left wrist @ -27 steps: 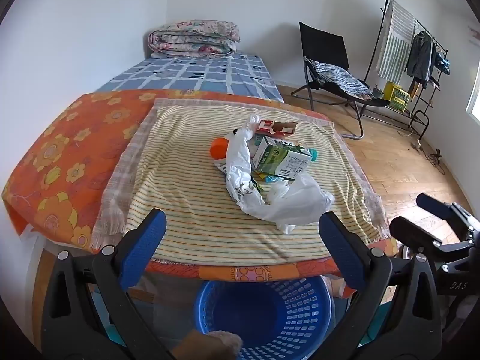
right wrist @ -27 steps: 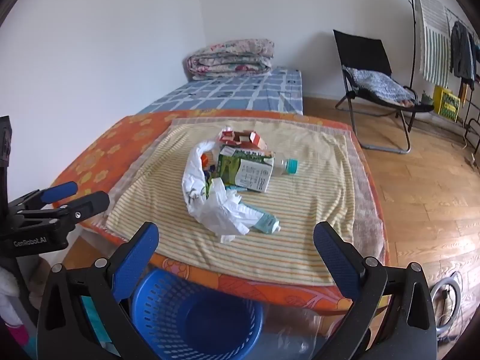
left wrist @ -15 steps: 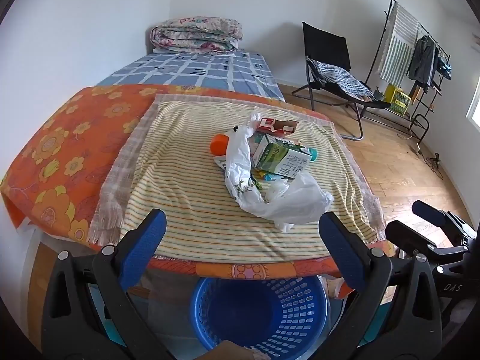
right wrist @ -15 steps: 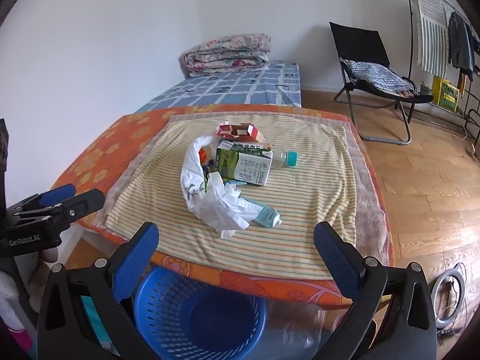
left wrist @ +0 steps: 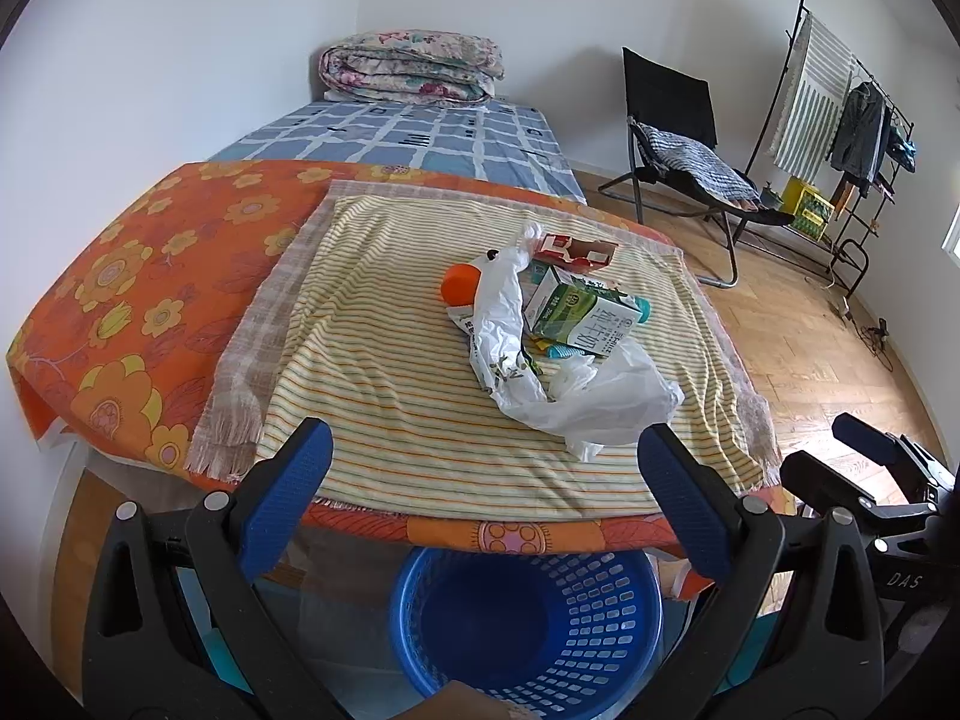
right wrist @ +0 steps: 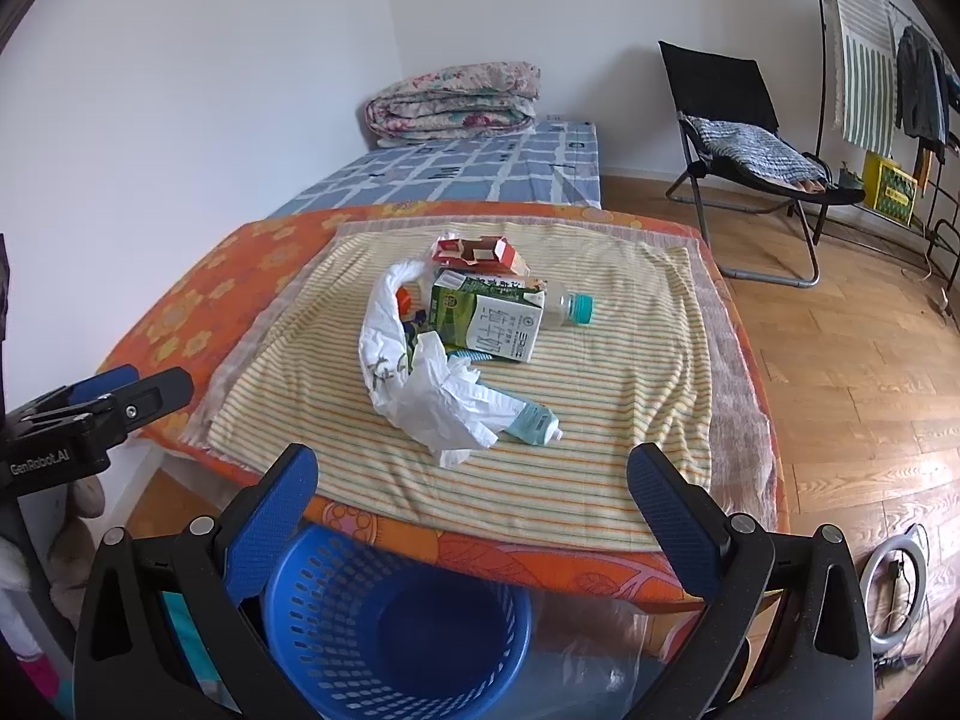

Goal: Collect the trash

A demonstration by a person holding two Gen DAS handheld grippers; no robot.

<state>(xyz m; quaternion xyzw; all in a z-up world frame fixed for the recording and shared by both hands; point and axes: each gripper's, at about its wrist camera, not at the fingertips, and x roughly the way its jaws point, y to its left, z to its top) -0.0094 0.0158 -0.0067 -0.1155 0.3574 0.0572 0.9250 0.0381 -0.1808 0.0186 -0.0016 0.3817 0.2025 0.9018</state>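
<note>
Striped cloth (left wrist: 390, 384) over our table — trash heaped mid-cloth: milk carton (left wrist: 585, 315), white plastic bag (left wrist: 576, 396), red box (right wrist: 477, 252). Blue basket (left wrist: 528, 618) below the near edge. Left gripper (left wrist: 483, 495) and right gripper (right wrist: 471, 507) — both spread wide, holding nothing.

Trash pile (left wrist: 558, 330) on table (left wrist: 150, 324), basket (left wrist: 528, 618) below

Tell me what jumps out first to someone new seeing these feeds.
A heap of trash in the middle of the striped cloth: a white plastic bag, a green milk carton and a red box behind it. Below the table's near edge stands a blue basket, with both open grippers framing it.
</note>
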